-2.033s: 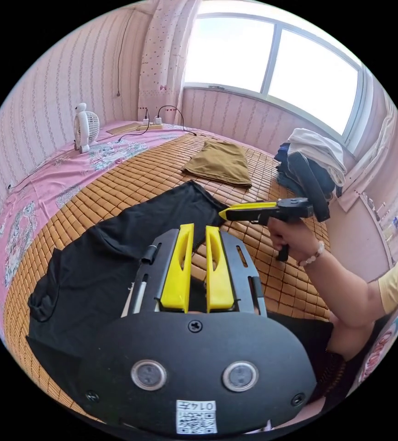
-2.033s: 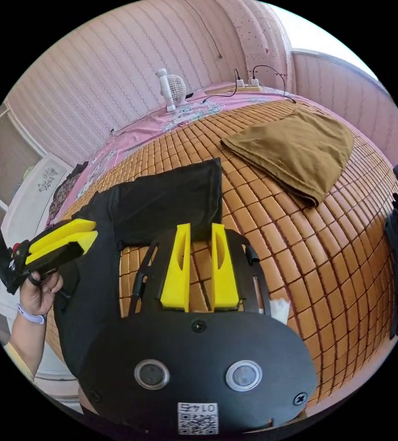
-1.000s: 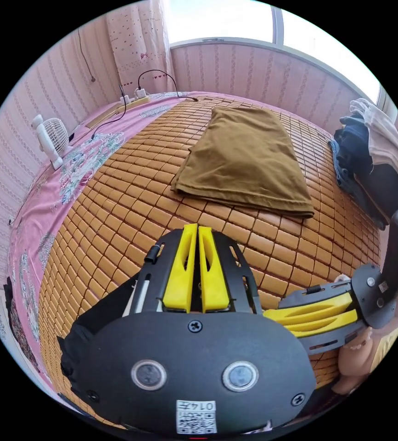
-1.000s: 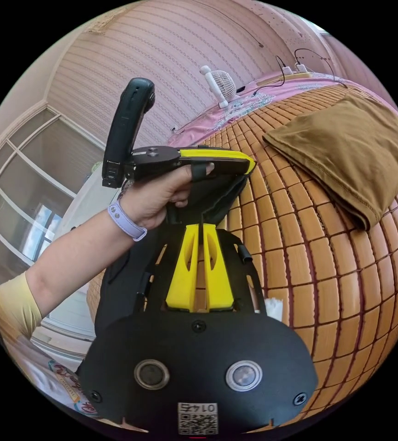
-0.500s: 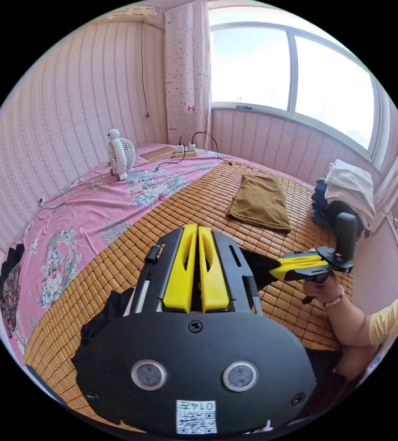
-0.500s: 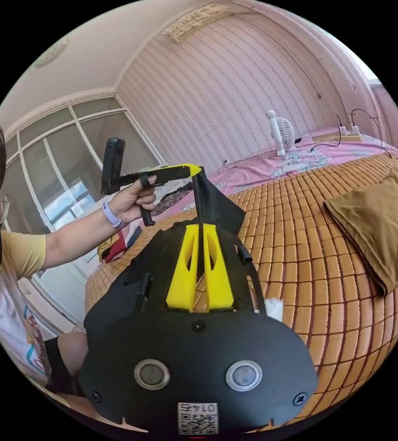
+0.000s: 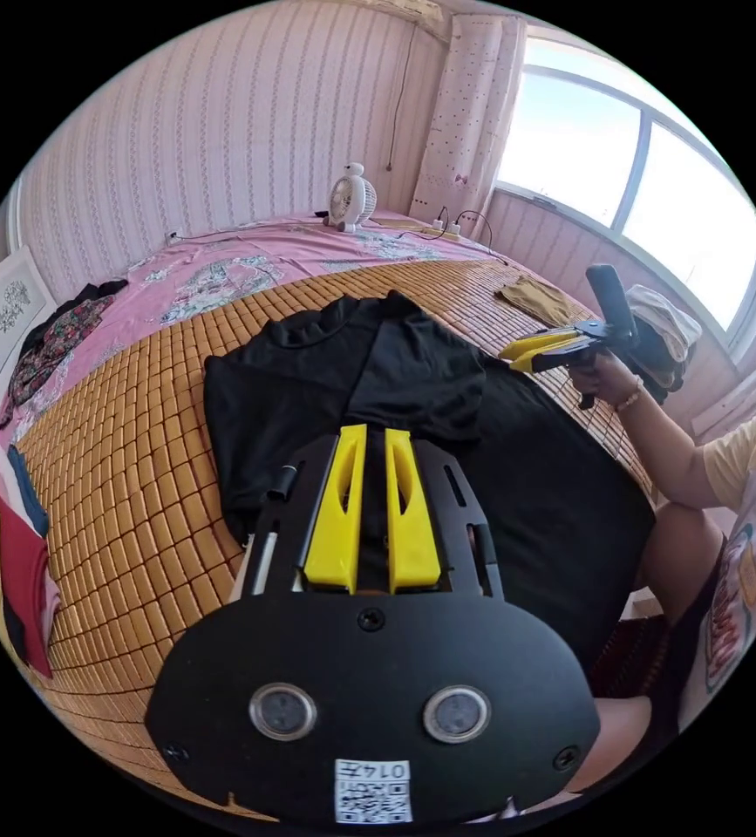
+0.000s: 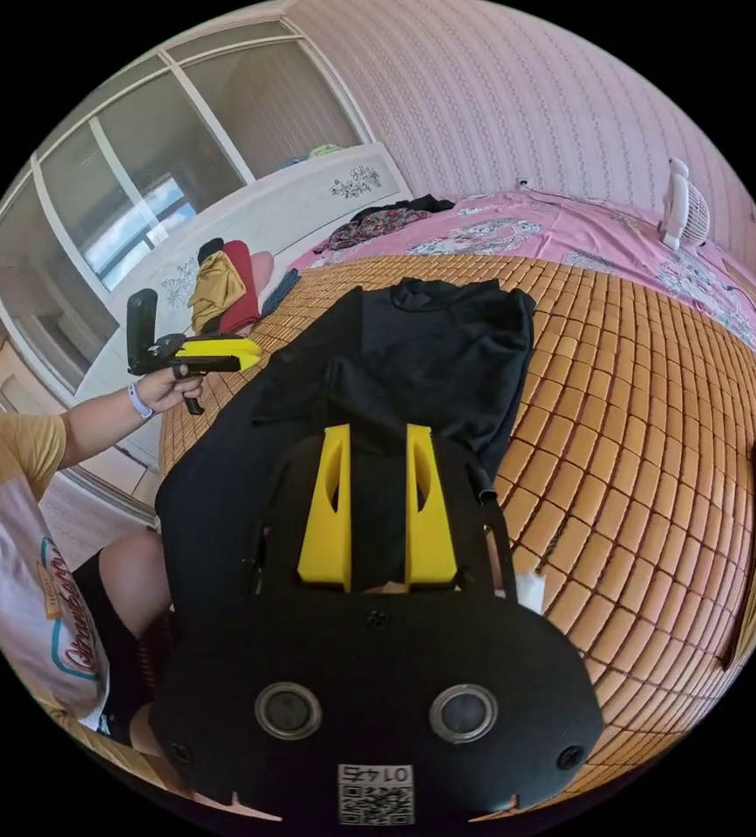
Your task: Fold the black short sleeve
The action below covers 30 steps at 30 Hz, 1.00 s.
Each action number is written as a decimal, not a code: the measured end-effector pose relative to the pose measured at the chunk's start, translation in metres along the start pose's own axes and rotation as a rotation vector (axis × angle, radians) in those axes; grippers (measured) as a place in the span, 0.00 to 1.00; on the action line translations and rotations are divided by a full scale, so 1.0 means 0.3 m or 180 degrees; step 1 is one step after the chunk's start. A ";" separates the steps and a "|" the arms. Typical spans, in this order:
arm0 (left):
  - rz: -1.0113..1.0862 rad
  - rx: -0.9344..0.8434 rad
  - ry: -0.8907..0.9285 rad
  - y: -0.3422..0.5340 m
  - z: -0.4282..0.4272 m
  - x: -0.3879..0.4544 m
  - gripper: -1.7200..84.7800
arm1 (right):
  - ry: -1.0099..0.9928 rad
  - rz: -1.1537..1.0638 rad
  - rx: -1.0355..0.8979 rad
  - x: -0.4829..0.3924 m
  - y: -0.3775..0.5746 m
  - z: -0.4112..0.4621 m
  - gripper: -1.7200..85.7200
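The black short sleeve [image 7: 351, 375] lies flat on the bamboo mat [image 7: 133, 453], neckline at the far end, one side folded over onto its middle. My left gripper [image 7: 375, 433] hovers over it with its yellow jaws apart and nothing between them. A hand holds my right gripper [image 7: 504, 353] just beyond the shirt's right edge. In the right gripper view the black short sleeve [image 8: 447, 349] stretches away under my open right gripper [image 8: 376, 432]. The left gripper [image 8: 255, 353] is held off the shirt's left edge, above the mat [image 8: 639, 392].
A folded brown garment [image 7: 539, 299] lies farther along the mat, with a clothes pile [image 7: 657, 323] behind it. A small white fan [image 7: 349, 196] stands on the pink sheet [image 7: 221, 261]. Coloured clothes [image 8: 221, 288] sit by the headboard. The person's knee [image 8: 125, 567] is at the mat's near edge.
Half a second ago both grippers were shut on the shirt's edge and held it up in the air. Now both are open and the shirt lies folded over on the mat.
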<state>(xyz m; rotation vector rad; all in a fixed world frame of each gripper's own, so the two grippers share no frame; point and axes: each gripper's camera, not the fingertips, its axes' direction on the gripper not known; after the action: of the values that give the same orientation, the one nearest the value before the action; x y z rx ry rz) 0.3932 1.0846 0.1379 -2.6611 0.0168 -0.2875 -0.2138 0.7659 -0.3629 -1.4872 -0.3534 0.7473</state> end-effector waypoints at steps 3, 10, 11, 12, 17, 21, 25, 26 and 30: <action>-0.0199 -0.0042 0.0093 0.090 0.021 -0.099 0.07 | 0.0003 0.0333 0.0102 0.020 -0.051 -0.003 0.12; -0.0435 0.0150 -0.0171 0.199 0.057 -0.307 0.07 | 0.1157 0.0483 0.0180 0.037 -0.359 0.034 0.16; -0.0466 0.0214 -0.0185 0.206 0.058 -0.332 0.07 | 0.1200 0.0501 0.0150 0.047 -0.389 0.045 0.17; -0.0533 0.0286 -0.0255 0.216 0.065 -0.381 0.08 | 0.1286 0.0517 0.0087 0.063 -0.444 0.069 0.17; -0.0855 0.0155 -0.0663 0.213 0.134 -0.546 0.12 | 0.1762 0.0682 -0.0246 0.153 -0.552 0.161 0.10; -0.1135 -0.0038 -0.0696 0.208 0.212 -0.646 0.14 | 0.1457 0.0969 -0.0033 0.221 -0.583 0.068 0.03; -0.1149 -0.0420 -0.0573 0.208 0.301 -0.669 0.07 | 0.1312 0.1079 0.0128 0.250 -0.612 -0.048 0.02; -0.1140 -0.0470 -0.0562 0.209 0.311 -0.667 0.05 | 0.1293 0.1077 0.0190 0.247 -0.612 -0.071 0.02; -0.1006 -0.0230 -0.0686 0.209 0.283 -0.633 0.01 | 0.1169 0.1015 0.0470 0.229 -0.622 -0.245 0.01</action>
<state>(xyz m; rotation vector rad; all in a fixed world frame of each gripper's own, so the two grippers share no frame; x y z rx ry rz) 0.2272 1.0777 -0.0019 -2.7465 -0.4727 -0.0987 -0.0734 0.7690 -0.2040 -1.5201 0.2180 0.7137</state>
